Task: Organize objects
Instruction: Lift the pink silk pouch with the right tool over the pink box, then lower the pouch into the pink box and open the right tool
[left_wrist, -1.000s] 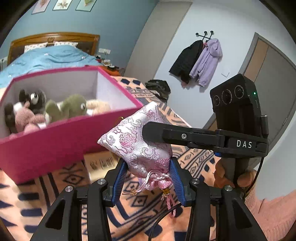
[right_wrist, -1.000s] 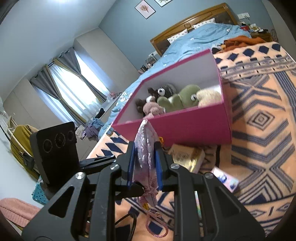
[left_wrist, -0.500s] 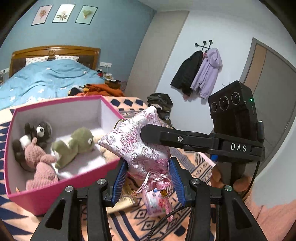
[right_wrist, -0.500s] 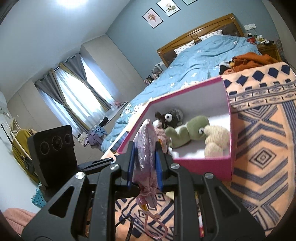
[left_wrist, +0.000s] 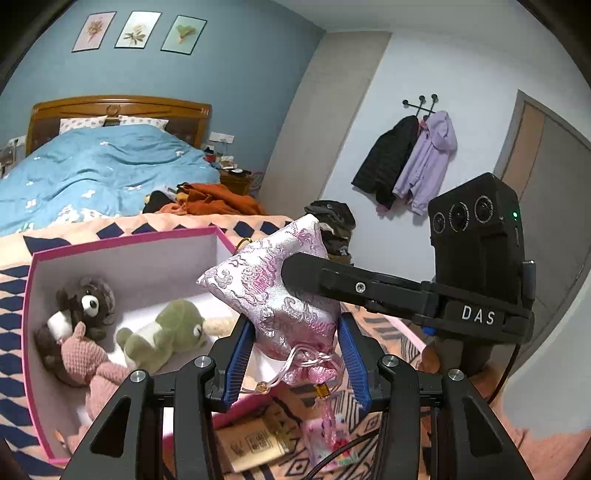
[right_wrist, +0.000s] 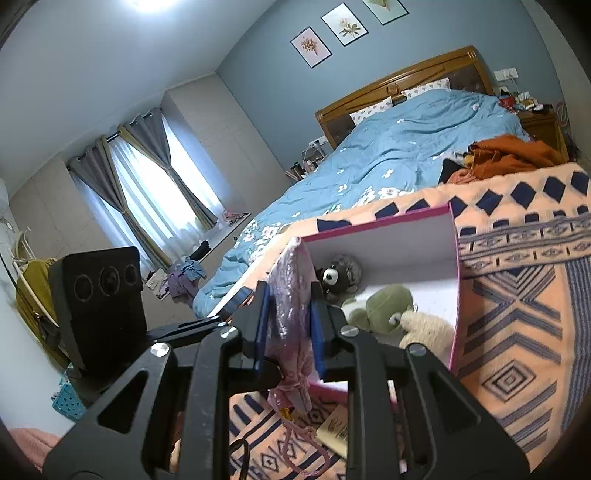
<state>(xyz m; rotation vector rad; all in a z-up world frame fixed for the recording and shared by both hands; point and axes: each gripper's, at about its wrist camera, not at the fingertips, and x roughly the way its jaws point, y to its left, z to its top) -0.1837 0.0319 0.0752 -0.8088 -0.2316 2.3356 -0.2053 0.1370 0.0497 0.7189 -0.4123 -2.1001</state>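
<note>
Bedroom setting: a patterned orange-and-navy blanket serves as the work surface, with a blue-covered bed behind it.

Item under handling: a pink brocade drawstring pouch. The right gripper is clamped flat on the pouch body, its blue pads pressing the fabric from both sides. The left gripper stands partly closed around the pouch's gathered neck; the pads flank the fabric closely, and contact appears likely, though a firm pinch cannot be confirmed from these views.

Change noted: compared with a second ago, both grippers have risen with the pouch. Earlier the open pink storage box was seen nearly side-on, its front wall blocking the way; now its interior is viewed from above, and the pouch hangs clear over the near rim.

Box contents: a dark plush bear, a green plush toy, a pink knitted toy and a cream plush. Free floor space remains toward the near side.

Also on the blanket, below the pouch: a small tan booklet.

Assessment: the lift has cleared the wall. What remains, in my judgement, is to carry the pouch forward over the box and release it. The dangling cord may snag the rim.
</note>
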